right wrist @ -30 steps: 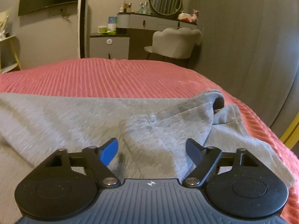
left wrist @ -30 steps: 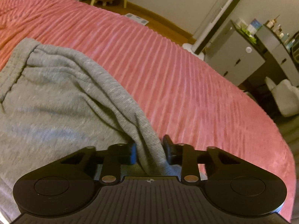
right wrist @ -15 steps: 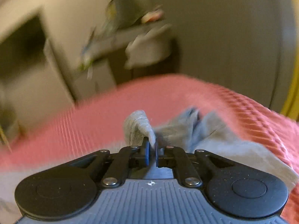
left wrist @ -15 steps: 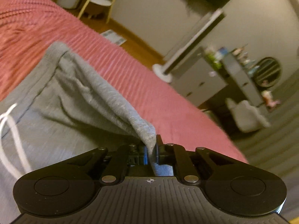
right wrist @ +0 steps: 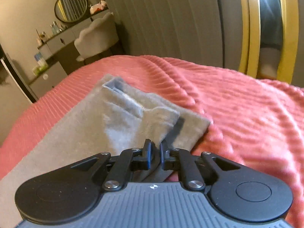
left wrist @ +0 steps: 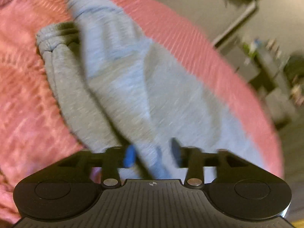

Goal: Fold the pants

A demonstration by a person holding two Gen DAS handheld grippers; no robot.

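Pants point(left wrist: 144, 87) in grey jersey lie across the ribbed pink bedspread point(left wrist: 28, 98), one half brought over the other lengthwise, so you appear to have the first fold laid down. In the right wrist view the garment point(right wrist: 79, 133) runs as a doubled strip, its waistband end, with a pocket opening, sitting nearest the far edge of the bed.

Your left gripper point(left wrist: 152, 152) has just been opening: its jaws stand moderately apart with a ridge of cloth still running between them, and the blurred frame suggests the pads no longer press on it. Your right gripper point(right wrist: 154, 152) has its jaws narrow, only just beginning to part, with an edge of the pants between the pads; whether they still pinch it you cannot tell from this view.

What remains, by the look of it, is to release fully, smooth the rumpled cuff end point(left wrist: 47, 38) at the left, and fold the strip across its length.

Containers: none in view on the bed, and nothing is stowed anywhere.
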